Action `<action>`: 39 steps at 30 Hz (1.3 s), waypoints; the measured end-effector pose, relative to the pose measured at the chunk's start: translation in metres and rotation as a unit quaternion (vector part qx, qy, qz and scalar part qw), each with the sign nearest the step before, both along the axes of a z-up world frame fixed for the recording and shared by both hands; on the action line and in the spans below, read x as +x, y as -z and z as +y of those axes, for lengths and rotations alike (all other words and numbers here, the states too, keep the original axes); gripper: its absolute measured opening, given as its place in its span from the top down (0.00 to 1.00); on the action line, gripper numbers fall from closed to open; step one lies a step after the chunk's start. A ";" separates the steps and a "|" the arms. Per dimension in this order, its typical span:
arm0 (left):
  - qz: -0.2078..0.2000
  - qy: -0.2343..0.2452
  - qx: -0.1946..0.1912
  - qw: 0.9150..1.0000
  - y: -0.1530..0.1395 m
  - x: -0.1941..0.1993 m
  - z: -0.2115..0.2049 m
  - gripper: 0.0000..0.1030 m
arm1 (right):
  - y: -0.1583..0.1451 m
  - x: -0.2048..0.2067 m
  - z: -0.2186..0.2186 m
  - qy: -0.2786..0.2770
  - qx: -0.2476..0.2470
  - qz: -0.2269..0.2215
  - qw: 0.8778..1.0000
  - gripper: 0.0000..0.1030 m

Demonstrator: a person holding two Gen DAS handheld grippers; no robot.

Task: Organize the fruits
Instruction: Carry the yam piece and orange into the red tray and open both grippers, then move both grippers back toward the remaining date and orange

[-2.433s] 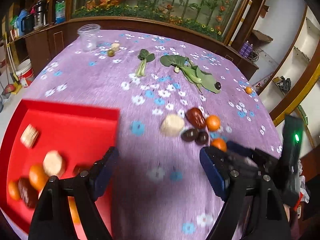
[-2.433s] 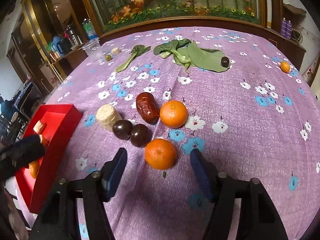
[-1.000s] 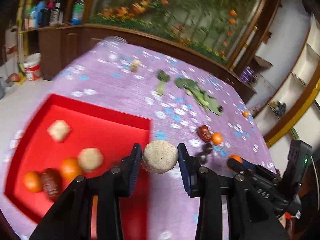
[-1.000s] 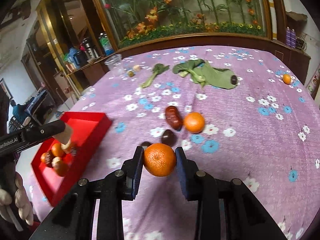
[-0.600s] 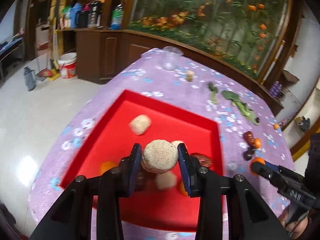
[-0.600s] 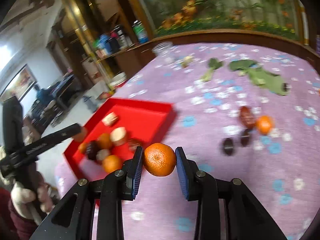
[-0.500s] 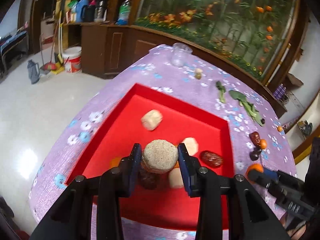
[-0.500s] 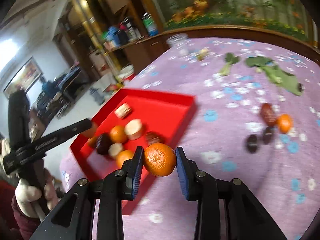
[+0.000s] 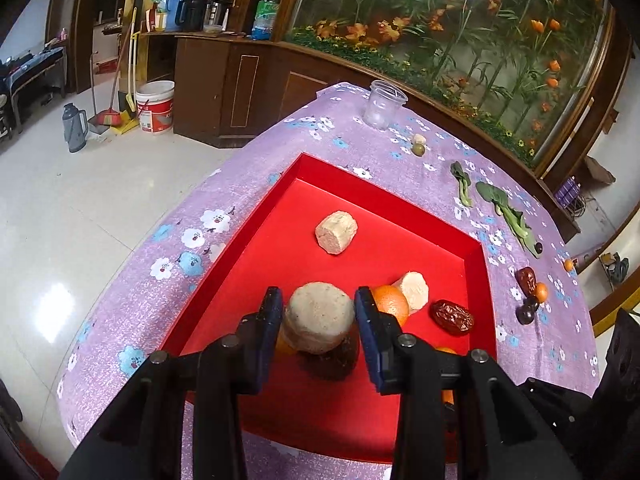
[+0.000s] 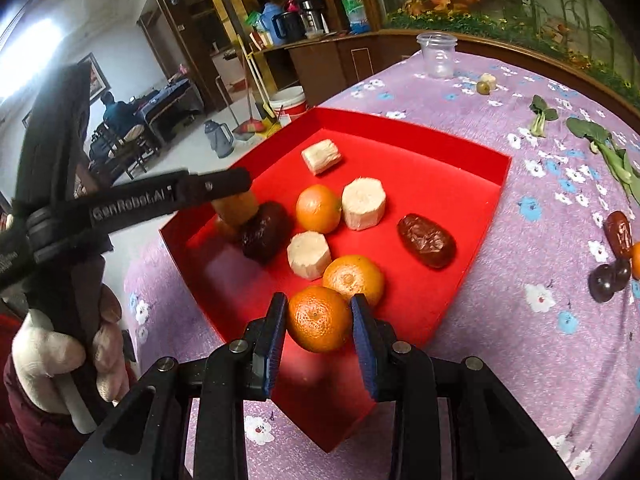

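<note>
Both loads have been carried from the cloth to over the red tray. In the left gripper a pale round chunk is pinched, though its jaws are opening; a release seems begun. In the right gripper a tangerine is gripped, over the tray's six o'clock corner

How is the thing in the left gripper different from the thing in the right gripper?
The left gripper has a pale beige, rough cut chunk between its opening jaws; the right gripper has a round, glossy mandarin. The chunk has a flat cut face; the mandarin is whole, with dimpled peel. The chunk hangs over the dark date, the mandarin over the tray's near corner. Both are above the red tray.
</note>
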State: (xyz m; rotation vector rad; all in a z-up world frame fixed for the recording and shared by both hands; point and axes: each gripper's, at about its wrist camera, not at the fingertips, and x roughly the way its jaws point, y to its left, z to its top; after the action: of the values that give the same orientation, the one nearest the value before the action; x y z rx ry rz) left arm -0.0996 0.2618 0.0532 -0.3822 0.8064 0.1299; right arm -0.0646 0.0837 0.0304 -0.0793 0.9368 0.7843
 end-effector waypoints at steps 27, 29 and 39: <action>-0.024 0.048 0.132 0.990 -0.042 -0.008 -0.088 0.19 | -0.020 -0.003 -0.075 0.075 0.041 -0.025 0.996 0.35; -0.025 0.054 0.143 0.988 -0.045 -0.009 -0.098 0.19 | -0.020 -0.002 -0.085 0.084 0.045 -0.024 0.995 0.35; -0.022 0.078 0.169 0.982 -0.051 -0.006 -0.136 0.19 | -0.013 0.002 -0.133 0.116 0.065 -0.014 0.991 0.35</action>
State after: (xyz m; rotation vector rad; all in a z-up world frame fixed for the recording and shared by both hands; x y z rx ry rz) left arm -0.1055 0.1255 0.1037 0.0000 0.7519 0.1098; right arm -0.0623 -0.0493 0.0430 0.1302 0.8495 0.6238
